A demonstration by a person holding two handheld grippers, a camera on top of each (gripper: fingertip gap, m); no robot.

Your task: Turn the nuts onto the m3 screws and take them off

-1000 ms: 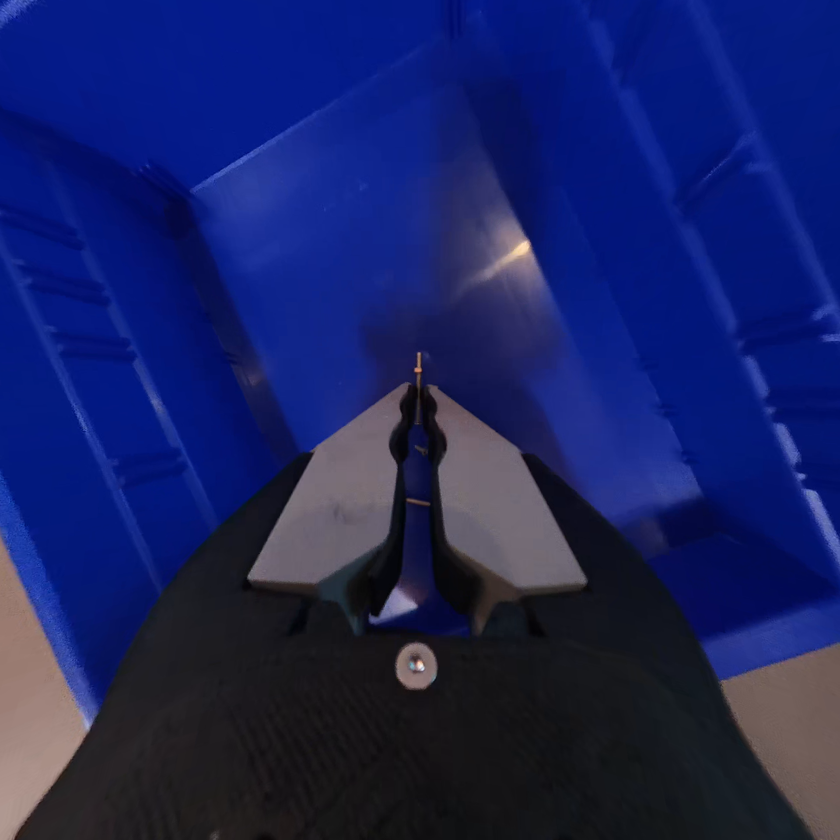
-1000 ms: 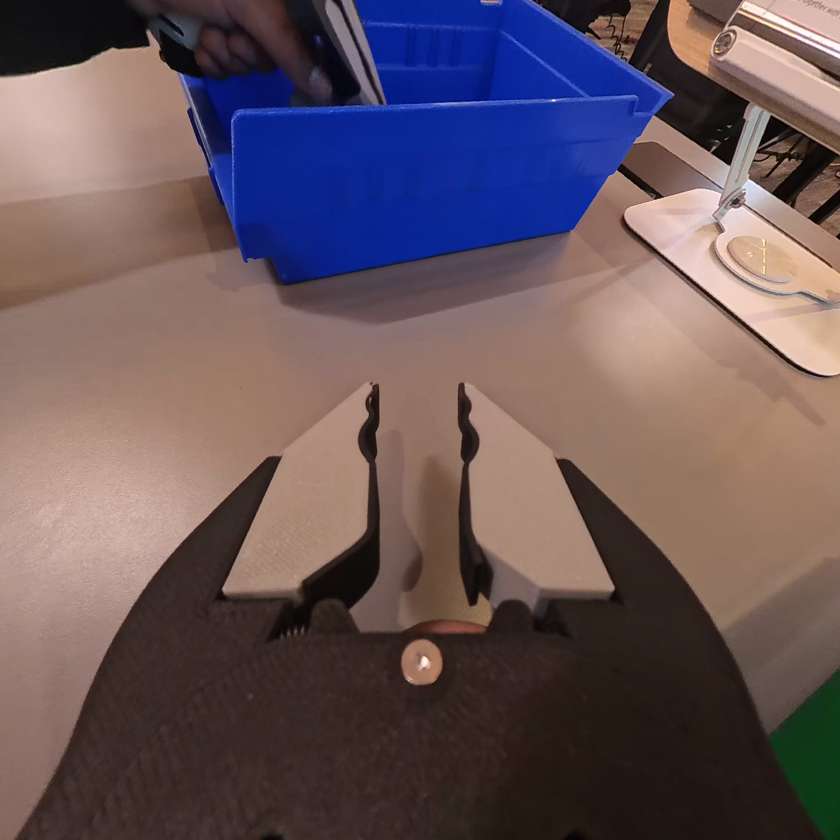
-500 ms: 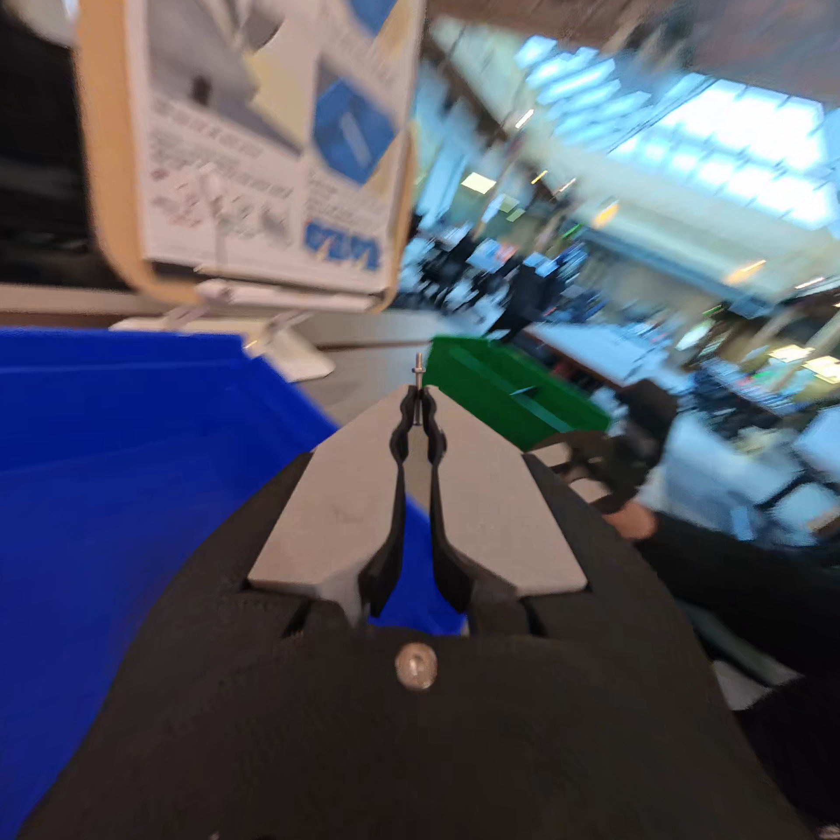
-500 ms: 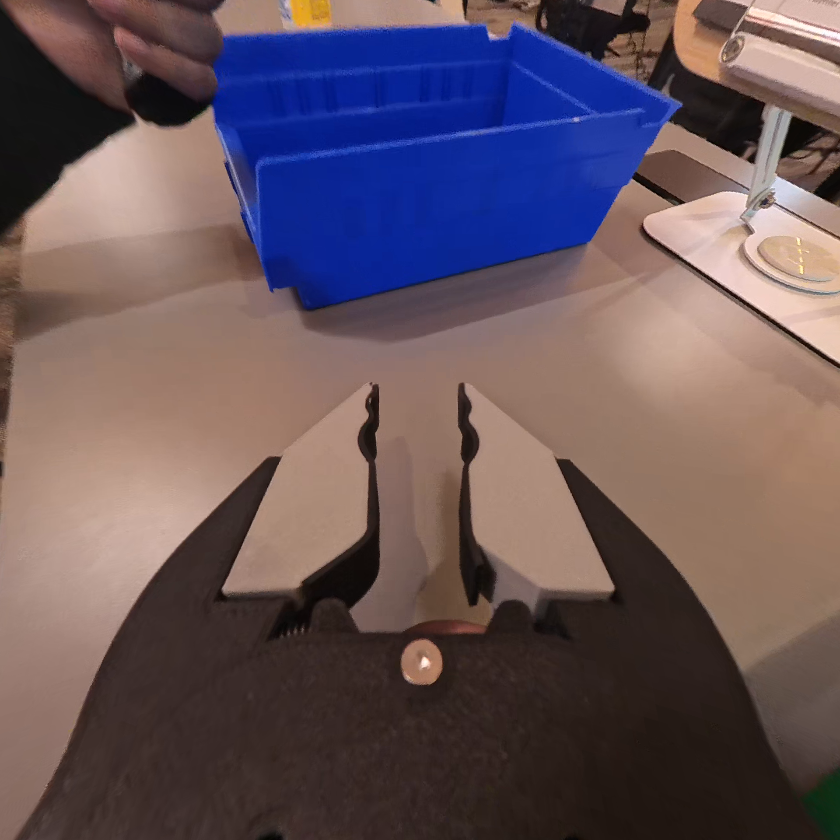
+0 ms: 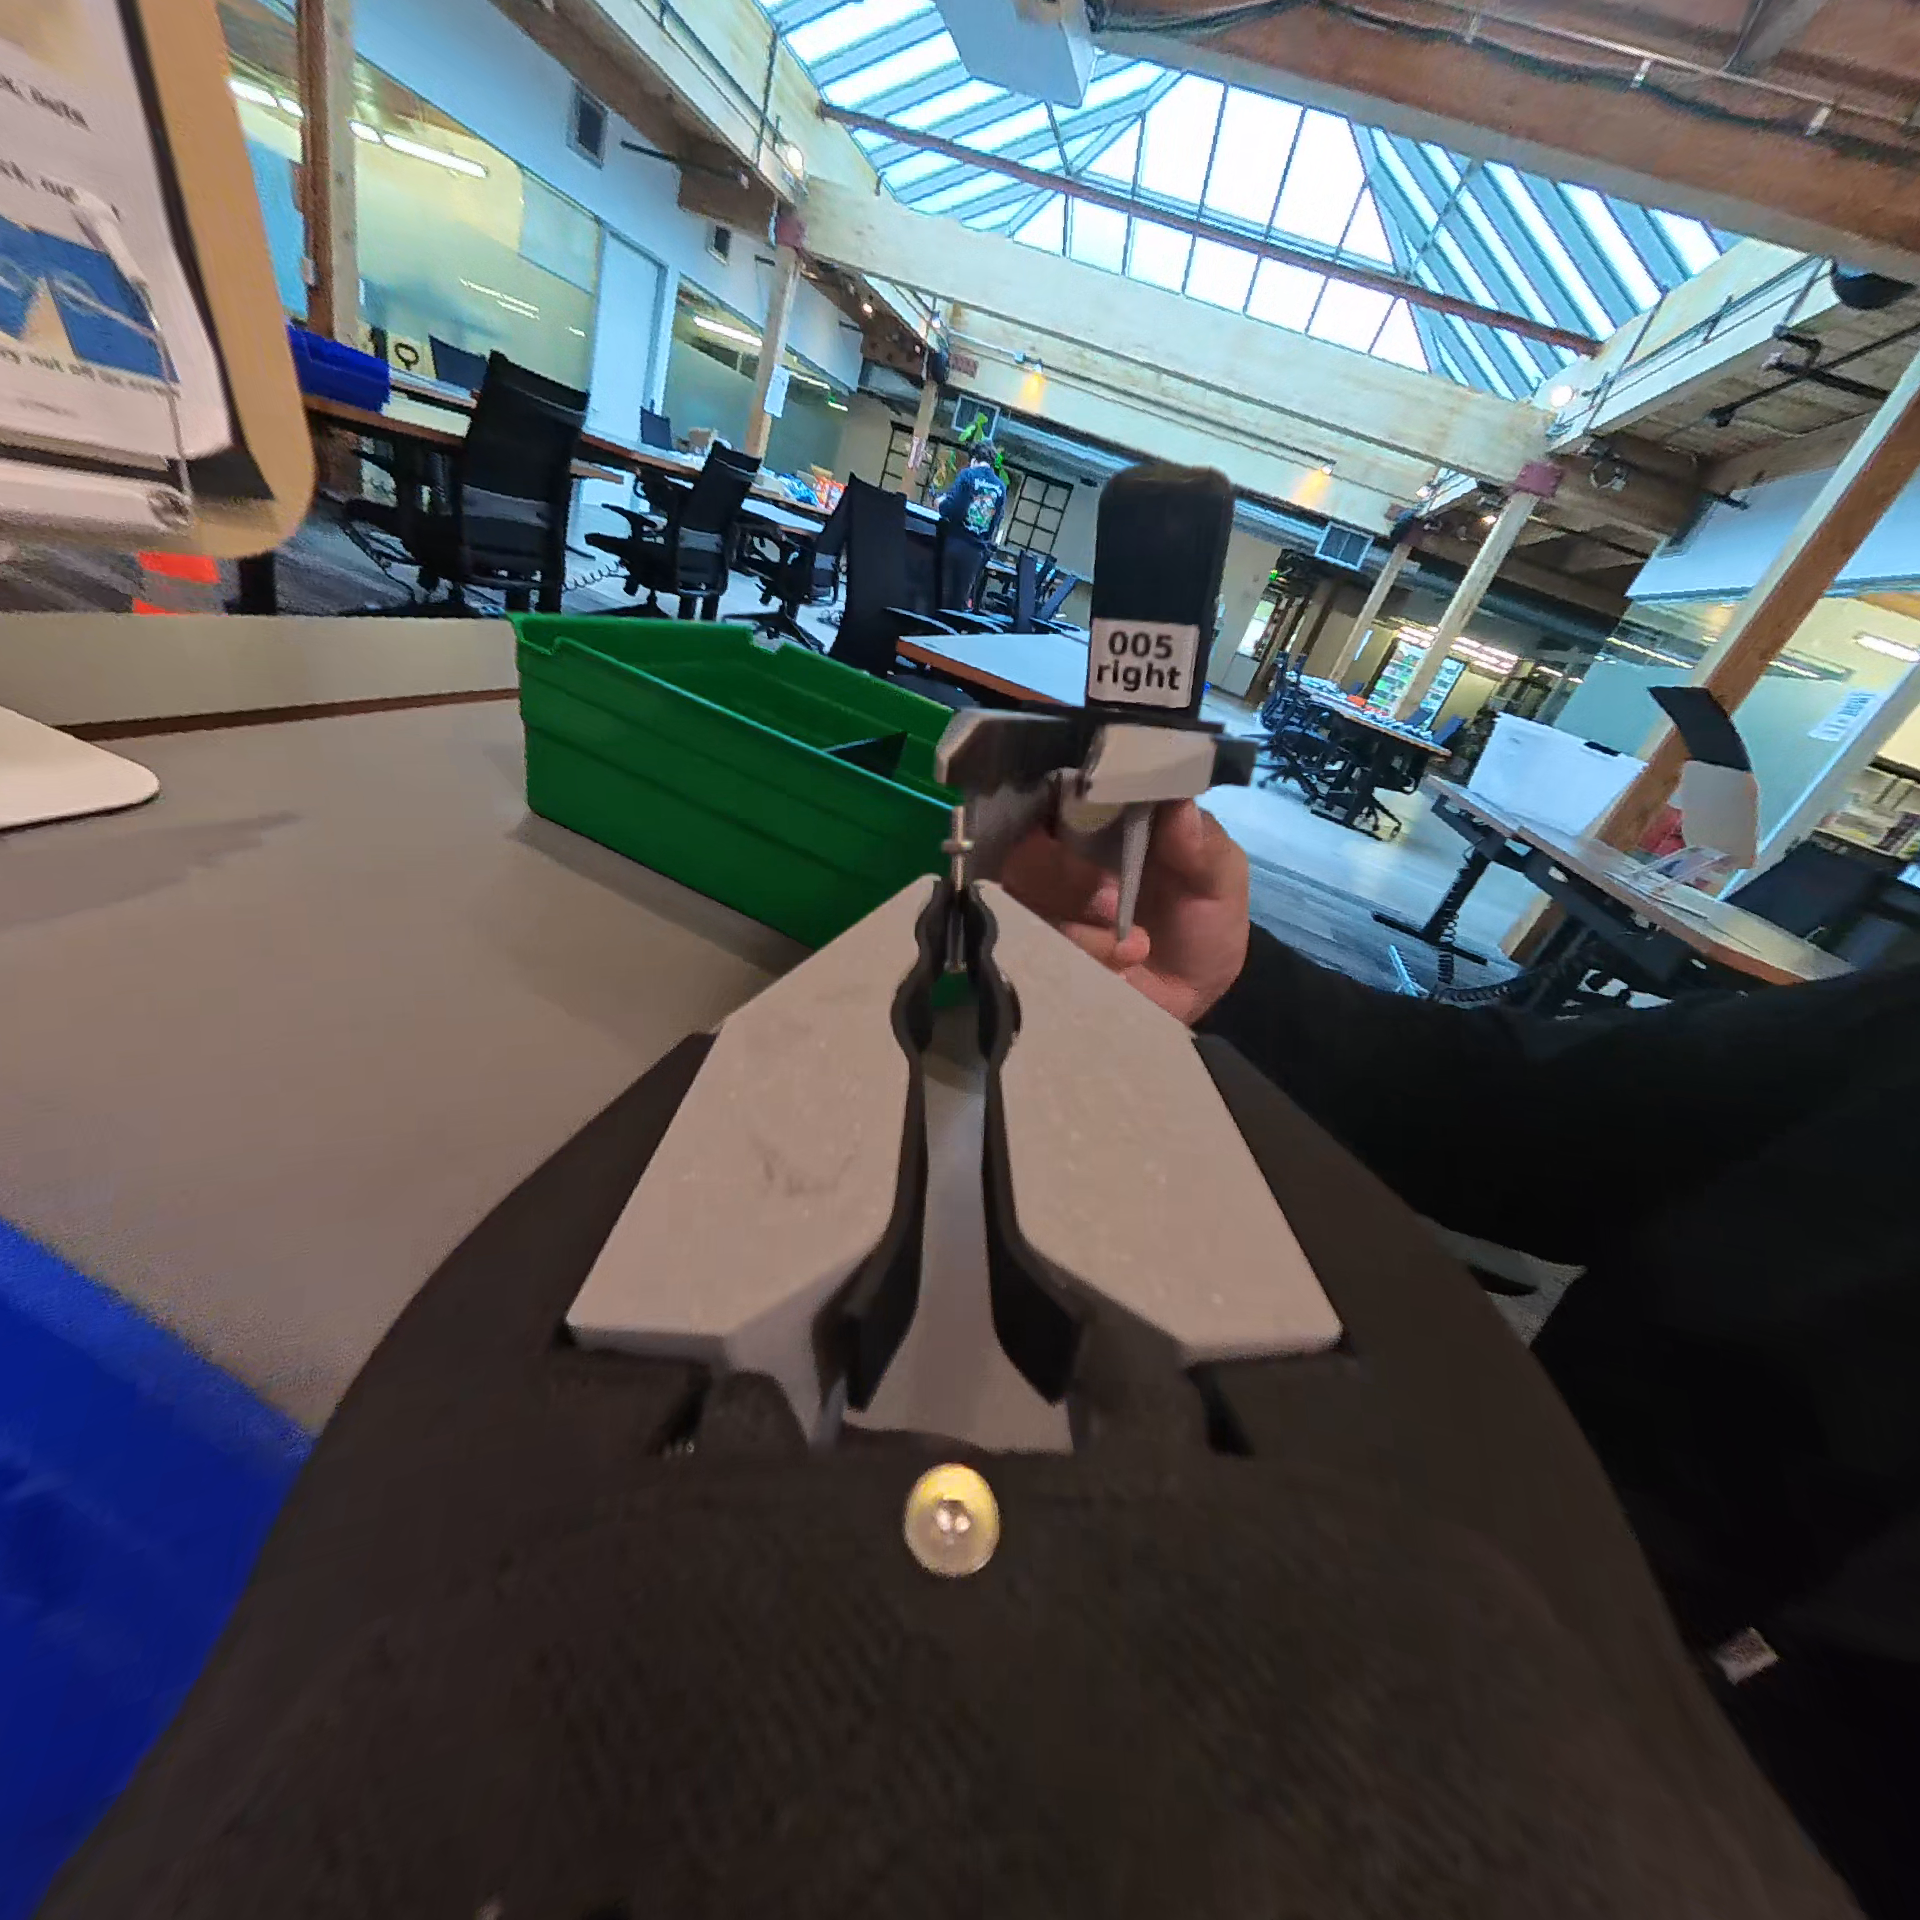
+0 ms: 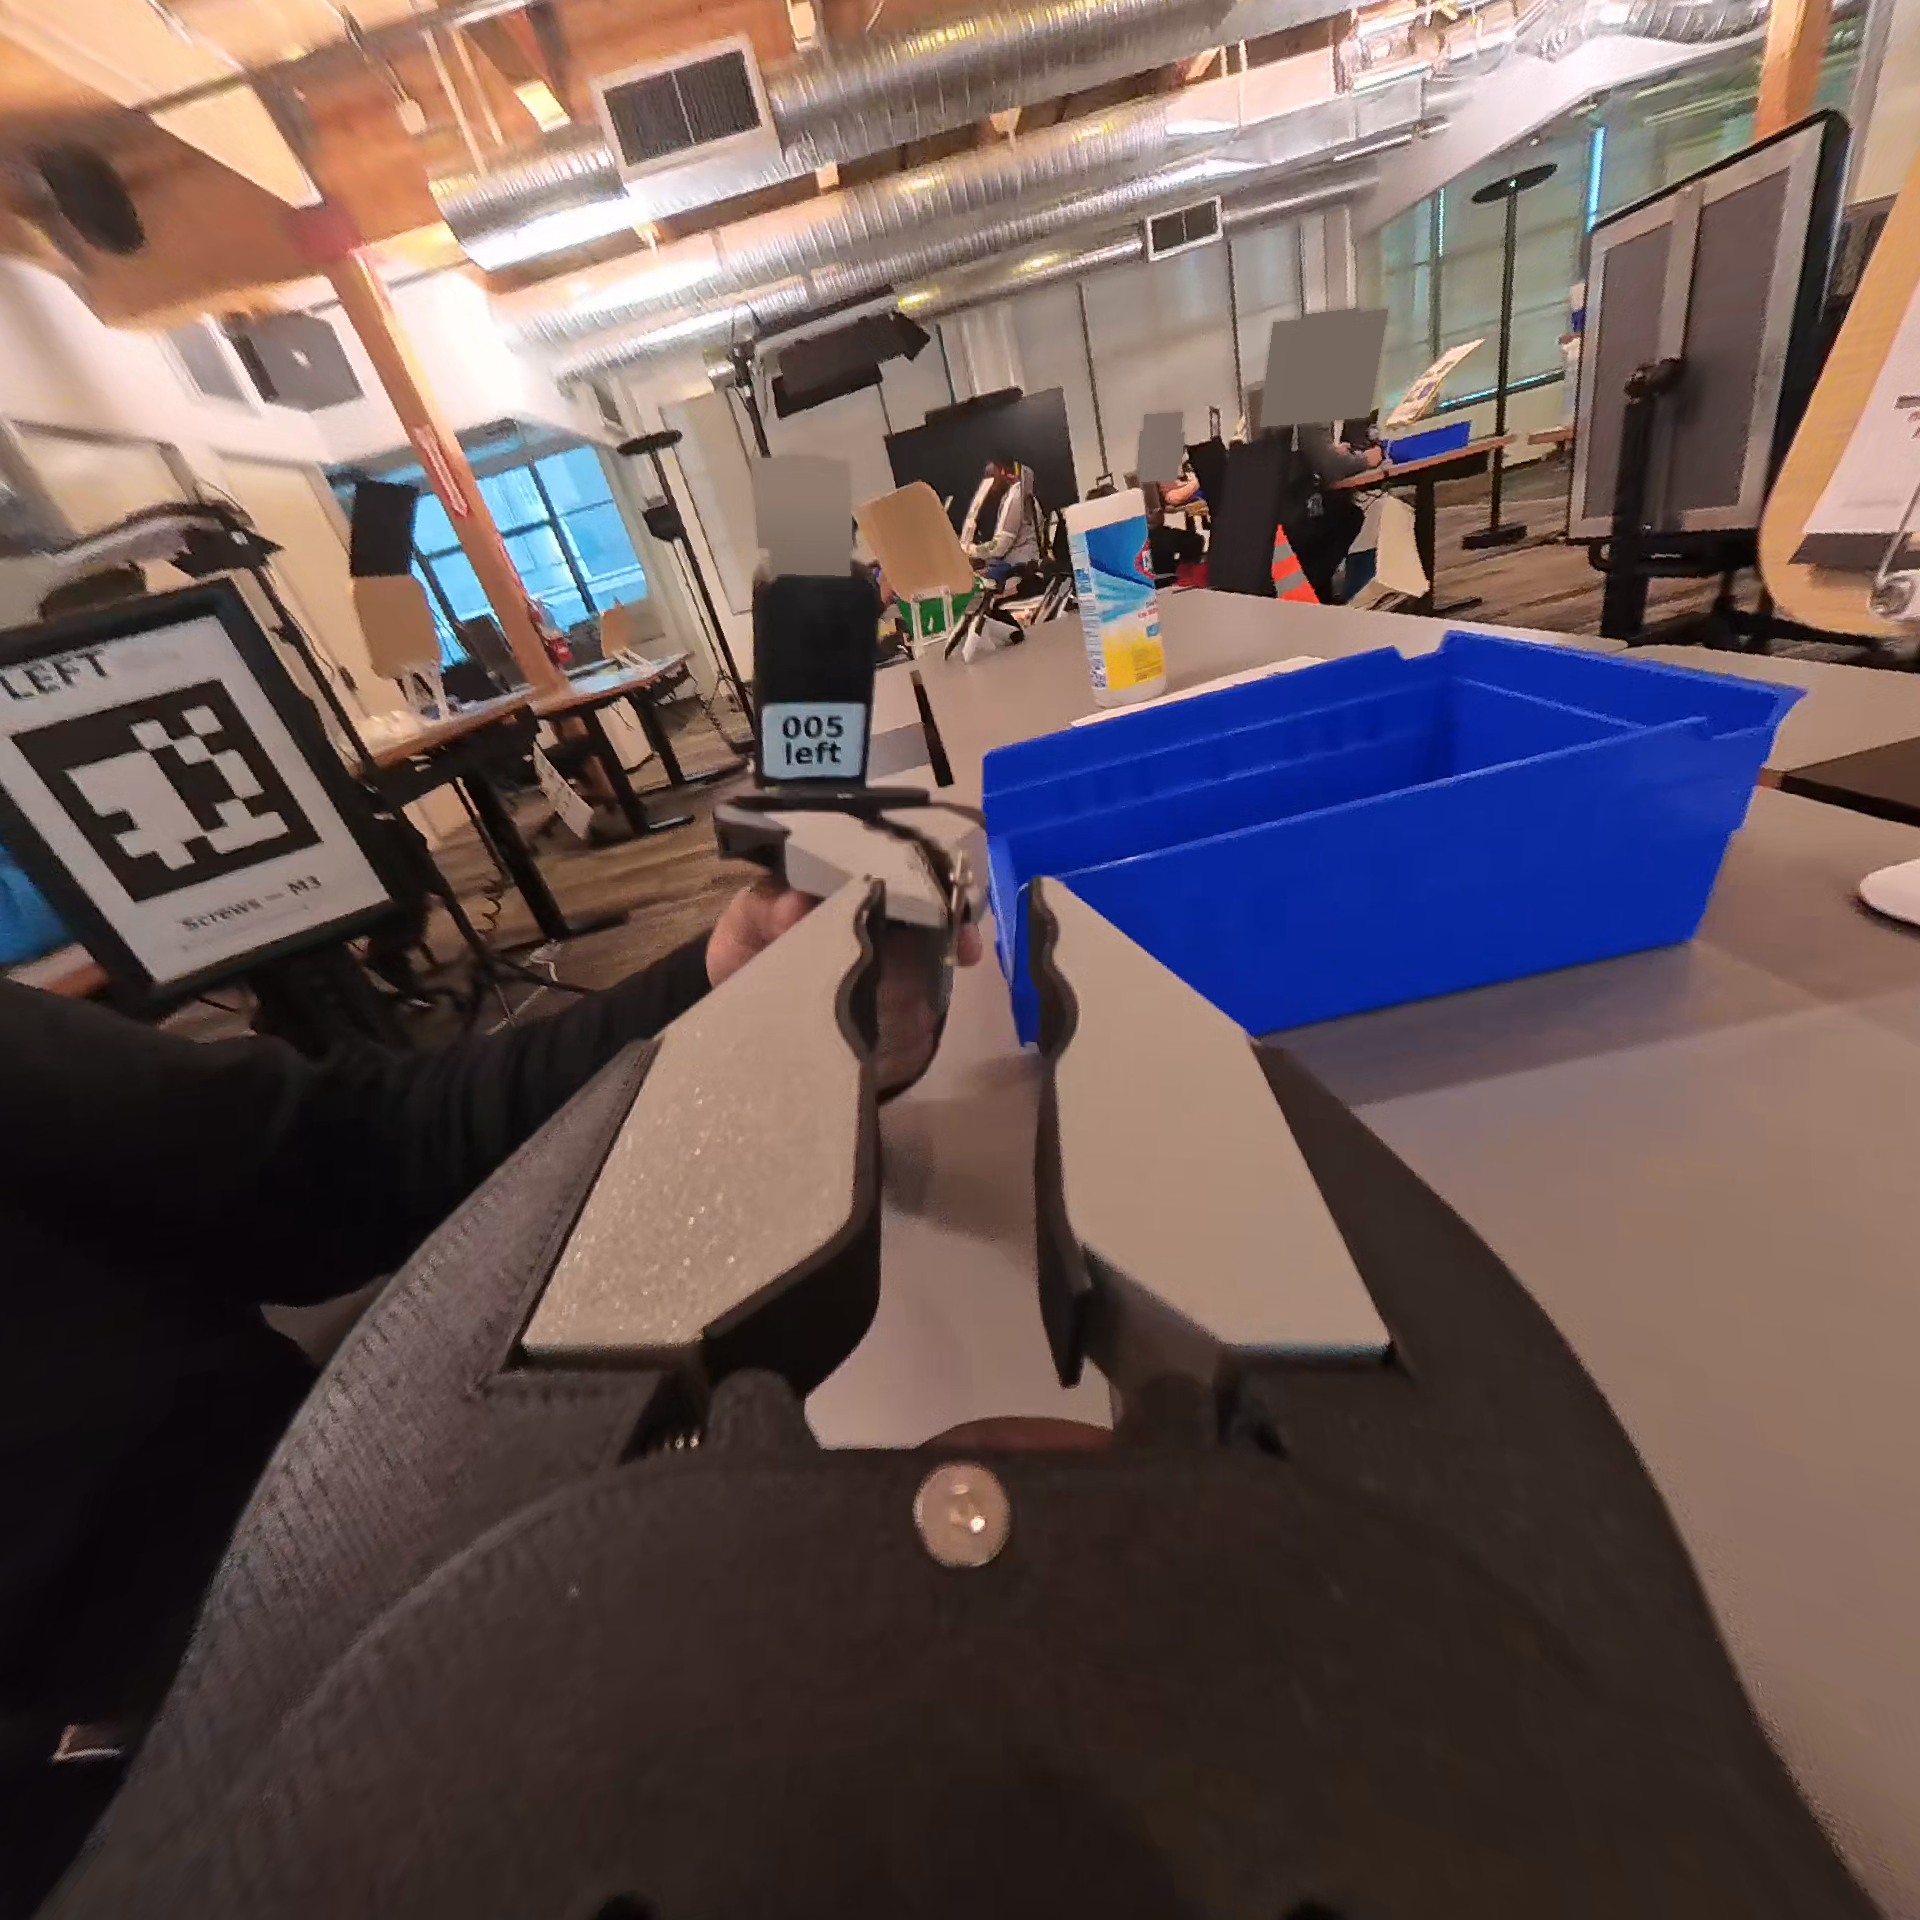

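Observation:
My left gripper [image 5: 956, 920] is shut on a thin M3 screw [image 5: 956, 862] that sticks up from its tips, with a small nut or head near the top. It is held in the air above the grey table [image 5: 312, 987]. My right gripper [image 6: 954, 914] is open and empty, raised and facing the left one. In the right wrist view the left gripper [image 6: 951, 894] and its screw [image 6: 962, 878] sit just beyond my open fingertips. In the left wrist view the right gripper [image 5: 1070, 779] is close behind the screw, held by a hand.
A blue bin [image 6: 1351, 862] stands on the table to the right of the grippers; its corner shows in the left wrist view [image 5: 104, 1507]. A green bin [image 5: 707, 748] stands farther off. A wipes canister [image 6: 1117, 613] and a marker board [image 6: 177, 790] stand behind. Less than 4 cm separates the two grippers' tips.
My left gripper came up out of the blue bin with the screw and swung to face the right gripper. My right gripper rose off the table and turned toward the left one, still open.

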